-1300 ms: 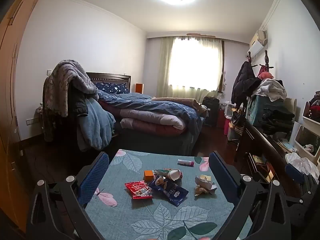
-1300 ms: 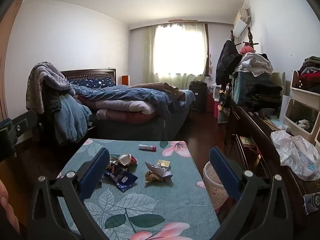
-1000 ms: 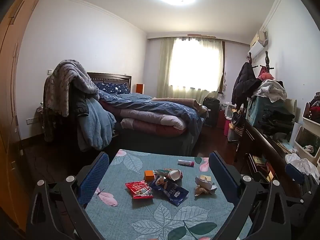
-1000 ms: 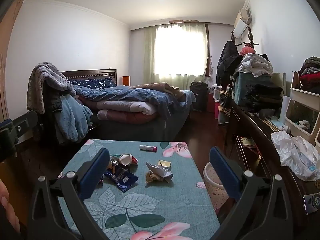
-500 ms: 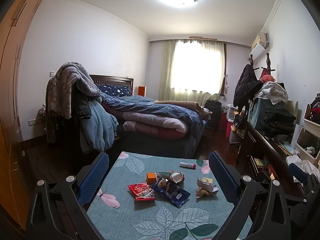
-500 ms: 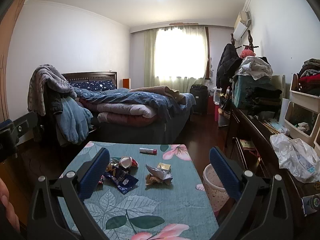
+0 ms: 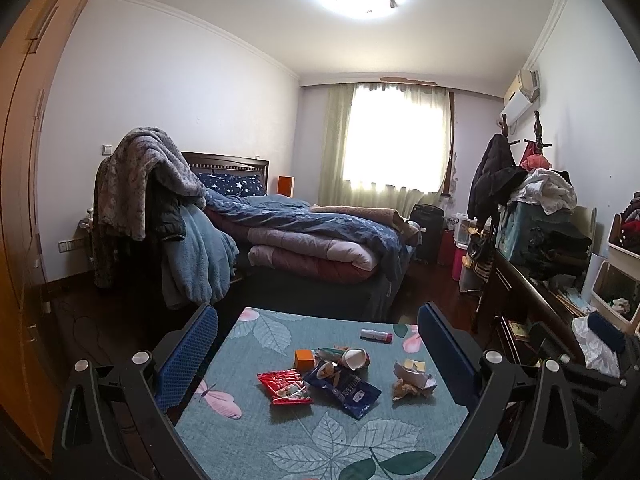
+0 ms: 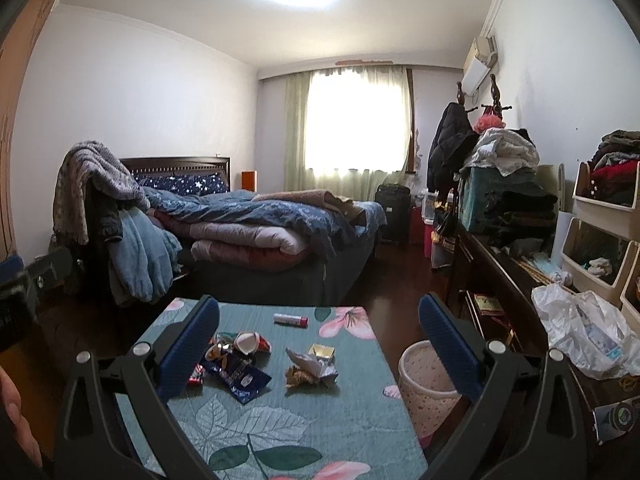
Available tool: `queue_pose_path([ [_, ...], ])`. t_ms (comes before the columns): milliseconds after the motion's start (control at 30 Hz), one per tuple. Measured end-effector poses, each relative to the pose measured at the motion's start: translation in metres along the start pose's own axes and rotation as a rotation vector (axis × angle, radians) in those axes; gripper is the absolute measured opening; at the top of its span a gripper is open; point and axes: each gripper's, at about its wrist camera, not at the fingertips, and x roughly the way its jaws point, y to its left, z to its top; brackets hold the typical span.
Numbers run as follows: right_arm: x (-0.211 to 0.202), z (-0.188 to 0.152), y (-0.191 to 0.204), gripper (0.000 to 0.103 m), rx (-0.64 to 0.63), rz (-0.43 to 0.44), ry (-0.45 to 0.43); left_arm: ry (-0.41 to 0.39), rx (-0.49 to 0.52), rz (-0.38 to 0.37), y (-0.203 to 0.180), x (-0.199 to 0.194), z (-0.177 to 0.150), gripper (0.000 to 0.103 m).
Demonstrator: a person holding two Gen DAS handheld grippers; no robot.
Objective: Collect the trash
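Observation:
Trash lies on a low table with a teal floral cloth (image 7: 248,432) (image 8: 256,428): a red wrapper (image 7: 285,387), a dark blue snack bag (image 7: 344,389) (image 8: 239,377), a small orange box (image 7: 304,358), a broken white cup piece (image 7: 354,358) (image 8: 246,342), crumpled paper (image 7: 412,380) (image 8: 310,368), a small yellow packet (image 8: 321,350) and a white-and-pink tube (image 7: 376,335) (image 8: 290,320). A pale wastebasket (image 8: 424,384) stands by the table's right edge. My left gripper (image 7: 318,350) and my right gripper (image 8: 318,344) are both open and empty, held above the near side of the table.
A bed with piled quilts (image 7: 320,236) lies beyond the table. A chair draped with blankets (image 7: 152,208) stands at the left. A dark dresser (image 8: 504,280) with clothes, bins and a white plastic bag (image 8: 584,332) runs along the right wall. A wardrobe (image 7: 20,160) is at the far left.
Both views have shifted slightly: the table and trash sit a little lower and farther in frame. Both grippers stay open; no trash has moved.

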Motion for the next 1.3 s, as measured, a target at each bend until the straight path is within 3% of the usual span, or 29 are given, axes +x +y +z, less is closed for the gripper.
queue_pose_path([
  [300, -0.006, 0.013, -0.002, 0.1, 0.0, -0.009, -0.045, 0.0, -0.001, -0.002, 0.002, -0.001, 0.001, 0.099],
  [1300, -0.008, 0.012, -0.001, 0.1, -0.002, -0.003, -0.037, -0.009, -0.005, -0.002, 0.003, -0.003, 0.0, 0.099],
])
